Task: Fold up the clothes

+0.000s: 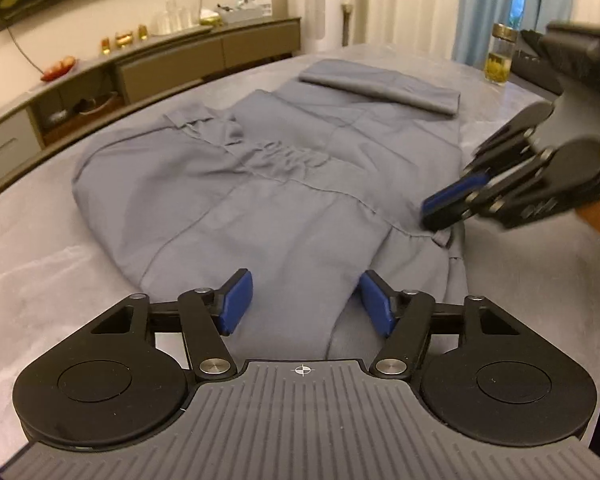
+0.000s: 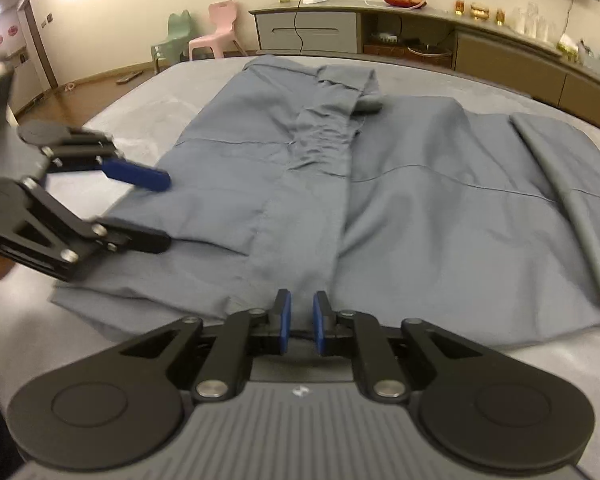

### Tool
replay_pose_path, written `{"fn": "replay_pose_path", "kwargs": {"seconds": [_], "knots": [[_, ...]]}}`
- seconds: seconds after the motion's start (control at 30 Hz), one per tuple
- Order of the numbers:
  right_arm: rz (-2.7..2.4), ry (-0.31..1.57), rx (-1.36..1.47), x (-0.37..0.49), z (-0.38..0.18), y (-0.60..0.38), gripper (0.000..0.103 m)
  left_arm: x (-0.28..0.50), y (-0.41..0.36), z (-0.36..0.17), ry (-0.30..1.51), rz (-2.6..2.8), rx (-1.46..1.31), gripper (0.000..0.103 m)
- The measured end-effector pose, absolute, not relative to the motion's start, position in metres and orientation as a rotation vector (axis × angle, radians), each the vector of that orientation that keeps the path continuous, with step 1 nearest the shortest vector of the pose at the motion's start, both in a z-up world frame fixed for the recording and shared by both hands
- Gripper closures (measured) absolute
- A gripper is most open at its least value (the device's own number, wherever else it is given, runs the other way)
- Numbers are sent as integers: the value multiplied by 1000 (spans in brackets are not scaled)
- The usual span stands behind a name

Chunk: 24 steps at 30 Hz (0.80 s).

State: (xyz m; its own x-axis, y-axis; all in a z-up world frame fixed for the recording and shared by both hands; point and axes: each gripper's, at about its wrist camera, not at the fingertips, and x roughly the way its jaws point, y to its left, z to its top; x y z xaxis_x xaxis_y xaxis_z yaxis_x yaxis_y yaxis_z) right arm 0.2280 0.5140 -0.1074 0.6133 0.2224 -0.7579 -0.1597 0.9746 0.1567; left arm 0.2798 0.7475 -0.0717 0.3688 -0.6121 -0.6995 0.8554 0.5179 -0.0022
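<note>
Grey garment [image 1: 268, 184] lying spread on surface [image 1: 40, 264], left tool [image 1: 306, 300] gaping wide over its hem, right tool [image 2: 300, 320] standing narrowly parted, gripping nothing, glass jar [image 1: 500, 56] showing only in left view, pink chair [image 2: 216, 32] only in right.

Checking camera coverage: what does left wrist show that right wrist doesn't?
Left wrist only: a glass jar with a metal lid at the table's far edge, blue curtains and a folded grey cloth.
Right wrist only: a pink plastic chair and a pale green plastic chair on the floor.
Both: the grey-blue garment spread on the grey table, the long sideboard, and each other's gripper.
</note>
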Motion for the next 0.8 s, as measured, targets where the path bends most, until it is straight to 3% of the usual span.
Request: {"fn": "replay_pose_path", "kwargs": {"seconds": [0.03,0.1,0.23,0.3,0.4,0.47,0.5,0.53,0.57,0.6,0.8], "knots": [[191,842,105,224,-95,496,78,279,748,-65,699,-974,391,51],[68,759,134,213,-75,452,36,270,749,-44,642,-971,367,53],[-201,738,177,219,-90,342,28,254,736,1,522,-969,280,43],[-312,749,204,227,-104,289,28,254,716,18,520,-937,183,27],[-282,814,290,241,-142,253,28,261,671,32,583,-912,95,26],[-255,827,355,244,-155,243,35,269,634,38,640,-923,74,26],[-229,822,357,248,-156,242,58,275,615,40,664,-924,69,26],[-208,815,352,250,-155,242,63,283,594,43,689,-920,65,26],[-200,803,331,250,-151,244,83,291,570,44,712,-917,60,25],[-193,790,310,250,-147,246,93,299,546,45,736,-914,56,25],[-143,586,1,234,-104,294,97,341,416,34,866,-902,22,24]]}}
